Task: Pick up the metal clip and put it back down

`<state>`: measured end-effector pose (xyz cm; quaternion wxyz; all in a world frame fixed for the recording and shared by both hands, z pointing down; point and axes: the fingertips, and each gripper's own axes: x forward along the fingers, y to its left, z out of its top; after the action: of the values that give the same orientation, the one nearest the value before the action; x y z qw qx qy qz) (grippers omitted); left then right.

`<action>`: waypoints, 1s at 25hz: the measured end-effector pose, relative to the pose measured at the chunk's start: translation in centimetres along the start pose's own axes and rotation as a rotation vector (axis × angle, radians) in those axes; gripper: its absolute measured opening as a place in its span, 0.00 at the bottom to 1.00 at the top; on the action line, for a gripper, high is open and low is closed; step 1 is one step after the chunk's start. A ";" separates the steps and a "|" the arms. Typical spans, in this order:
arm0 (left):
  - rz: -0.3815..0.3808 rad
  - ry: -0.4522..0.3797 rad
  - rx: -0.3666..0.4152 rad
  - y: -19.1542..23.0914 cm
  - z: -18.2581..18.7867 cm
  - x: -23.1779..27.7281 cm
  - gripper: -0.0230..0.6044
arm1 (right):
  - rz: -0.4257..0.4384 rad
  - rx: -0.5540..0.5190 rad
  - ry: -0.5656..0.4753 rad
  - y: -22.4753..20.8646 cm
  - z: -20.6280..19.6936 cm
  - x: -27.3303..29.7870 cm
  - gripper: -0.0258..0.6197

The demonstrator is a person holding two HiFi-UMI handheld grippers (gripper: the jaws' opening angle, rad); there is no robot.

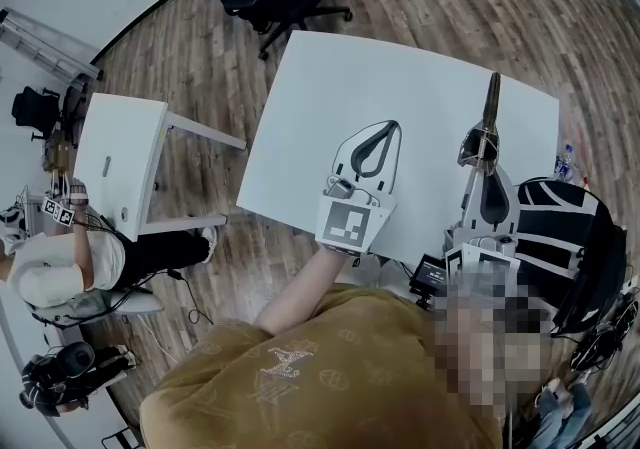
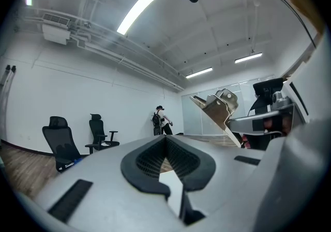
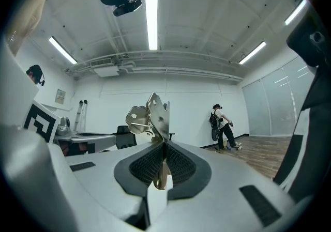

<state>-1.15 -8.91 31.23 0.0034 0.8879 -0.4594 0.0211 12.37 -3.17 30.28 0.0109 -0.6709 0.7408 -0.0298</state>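
At the far left a seated person [image 1: 60, 272] is beside a small side table [image 1: 115, 162]. Over the near edge of the white table [image 1: 330, 87] we hold the left gripper [image 1: 392, 125] with its jaws pressed together tip to tip and nothing between them. The metal clip [image 1: 491, 102] is well apart from this claw; from the left gripper view it shows up and to the right. Further right, our right gripper [image 1: 486, 151] pinches the clip by its lower end. Its jaws are closed on the thin plate, and the rest of the clip sticks out past the jaw tips, over the right part of the table.
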 end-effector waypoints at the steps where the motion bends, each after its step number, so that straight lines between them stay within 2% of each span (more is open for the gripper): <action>1: 0.000 0.001 0.000 0.0 0.0 0.0 0.05 | 0.000 0.001 0.000 0.0 0.0 0.0 0.08; 25: 0.013 0.010 -0.011 0.4 -0.1 -0.7 0.05 | 0.002 0.006 0.013 0.3 -0.4 -0.5 0.08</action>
<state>-1.93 -8.57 31.25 0.0104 0.8847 -0.4654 0.0232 12.14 -2.67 30.68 0.0082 -0.6700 0.7414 -0.0362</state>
